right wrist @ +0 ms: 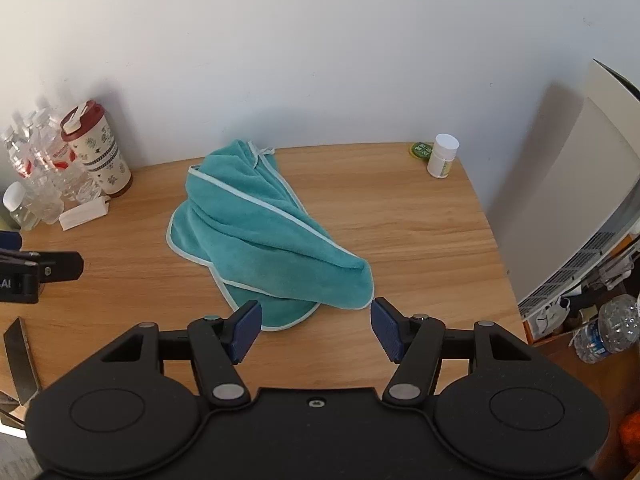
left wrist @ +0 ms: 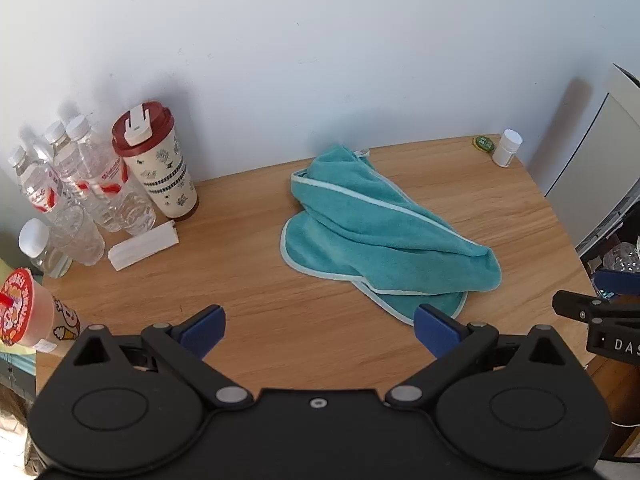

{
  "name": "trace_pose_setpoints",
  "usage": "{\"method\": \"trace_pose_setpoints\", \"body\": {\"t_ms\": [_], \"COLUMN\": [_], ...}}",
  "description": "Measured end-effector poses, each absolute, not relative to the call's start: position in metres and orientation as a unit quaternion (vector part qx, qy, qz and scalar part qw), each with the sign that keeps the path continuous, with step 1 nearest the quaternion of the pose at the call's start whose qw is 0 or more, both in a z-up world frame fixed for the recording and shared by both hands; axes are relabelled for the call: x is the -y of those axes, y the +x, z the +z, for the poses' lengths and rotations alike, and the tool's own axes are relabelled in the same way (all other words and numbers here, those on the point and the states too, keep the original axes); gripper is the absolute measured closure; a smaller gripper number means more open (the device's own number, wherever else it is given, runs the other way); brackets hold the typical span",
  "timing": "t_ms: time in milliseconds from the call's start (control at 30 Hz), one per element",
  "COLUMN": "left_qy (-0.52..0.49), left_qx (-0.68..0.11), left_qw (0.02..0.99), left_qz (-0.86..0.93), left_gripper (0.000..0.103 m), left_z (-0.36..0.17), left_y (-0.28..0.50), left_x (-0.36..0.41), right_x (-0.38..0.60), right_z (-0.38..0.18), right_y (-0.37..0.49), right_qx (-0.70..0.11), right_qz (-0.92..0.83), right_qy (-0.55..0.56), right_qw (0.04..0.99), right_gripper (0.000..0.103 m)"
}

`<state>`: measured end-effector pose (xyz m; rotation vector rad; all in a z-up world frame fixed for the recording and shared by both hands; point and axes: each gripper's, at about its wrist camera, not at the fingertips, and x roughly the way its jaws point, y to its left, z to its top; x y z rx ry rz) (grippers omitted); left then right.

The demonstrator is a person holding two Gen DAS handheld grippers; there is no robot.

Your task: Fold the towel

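A teal towel [left wrist: 380, 228] with pale piping lies crumpled in a loose heap on the wooden table [left wrist: 240, 280], running from the back wall toward the front right. My left gripper [left wrist: 320, 332] hovers open above the table's front, its right blue pad just short of the towel's near edge. In the right wrist view the same towel [right wrist: 260, 232] lies ahead. My right gripper [right wrist: 316, 328] stands open close to its near end, with nothing between the pads. The right gripper also shows at the right edge of the left wrist view [left wrist: 600, 312].
Several clear water bottles [left wrist: 80, 184], a red-lidded tumbler [left wrist: 160, 164], a folded white paper packet [left wrist: 144, 246] and a sealed drink cup [left wrist: 28, 312] crowd the left side. A white pill bottle [right wrist: 442, 156] and a green cap [right wrist: 420, 150] sit at the back right. A white appliance [right wrist: 592, 184] stands right of the table.
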<state>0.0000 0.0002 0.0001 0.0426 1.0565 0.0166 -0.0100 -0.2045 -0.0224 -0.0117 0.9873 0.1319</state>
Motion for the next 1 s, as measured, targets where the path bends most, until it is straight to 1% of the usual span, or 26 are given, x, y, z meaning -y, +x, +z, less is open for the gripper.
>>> {"method": "trace_pose_setpoints", "body": {"t_ms": [200, 500, 1000], "left_qy": [0.022, 0.028, 0.030], "left_qx": [-0.495, -0.507, -0.499], "left_qw": [0.869, 0.861, 0.866], "left_qz": [0.012, 0.018, 0.022], "left_gripper": [0.001, 0.001, 0.001], "left_z": [0.001, 0.003, 0.004], "left_y": [-0.001, 0.010, 0.004], "left_x": [-0.004, -0.008, -0.006], "right_x": [0.195, 0.193, 0.193], "right_z": [-0.024, -0.027, -0.019], "right_y": [-0.017, -0.002, -0.004], "right_qx": [-0.467, -0.486, -0.469], "right_qz": [0.055, 0.063, 0.073], "right_qy": [-0.031, -0.014, -0.023], "right_qw": [0.882, 0.872, 0.880], "right_gripper": [0.037, 0.037, 0.037]}}
